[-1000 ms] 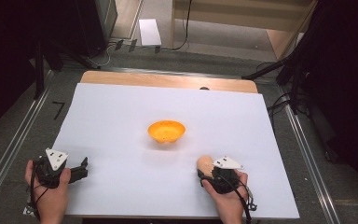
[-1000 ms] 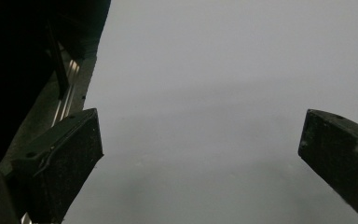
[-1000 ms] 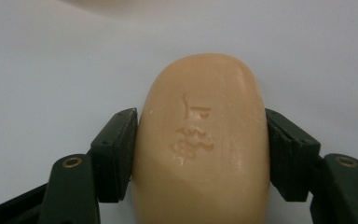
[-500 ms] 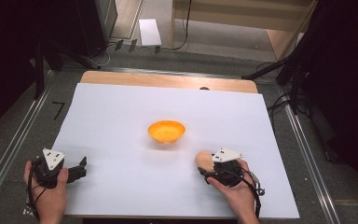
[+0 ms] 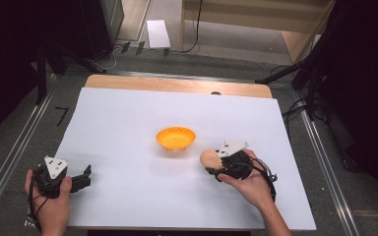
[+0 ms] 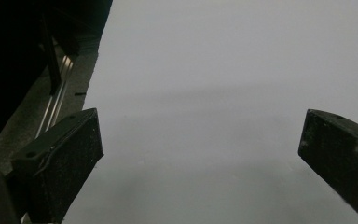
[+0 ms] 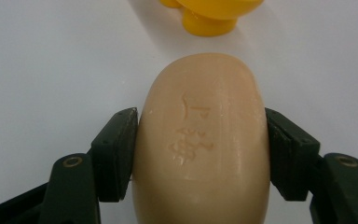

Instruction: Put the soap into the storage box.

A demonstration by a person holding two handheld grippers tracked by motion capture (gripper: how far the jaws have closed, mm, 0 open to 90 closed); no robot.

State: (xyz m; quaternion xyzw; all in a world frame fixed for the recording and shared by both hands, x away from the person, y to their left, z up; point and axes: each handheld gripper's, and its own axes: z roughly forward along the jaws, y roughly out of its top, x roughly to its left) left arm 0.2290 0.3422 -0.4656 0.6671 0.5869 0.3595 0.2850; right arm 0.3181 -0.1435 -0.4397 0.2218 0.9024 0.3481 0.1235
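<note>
While the white table cover (image 5: 128, 128) fills the middle of the high view, the right gripper (image 5: 215, 165) clenches a peach soap bar (image 5: 209, 158) at lower right of centre.

Just up-left of the soap sits the orange bowl (image 5: 176, 138), cut off by the top edge in the right gripper view; the bar's near end runs off the bottom there, and its stamped mark is hard to read. At lower left, the left gripper (image 5: 84, 178) stands released, its jaws wide apart over bare sheet.
</note>
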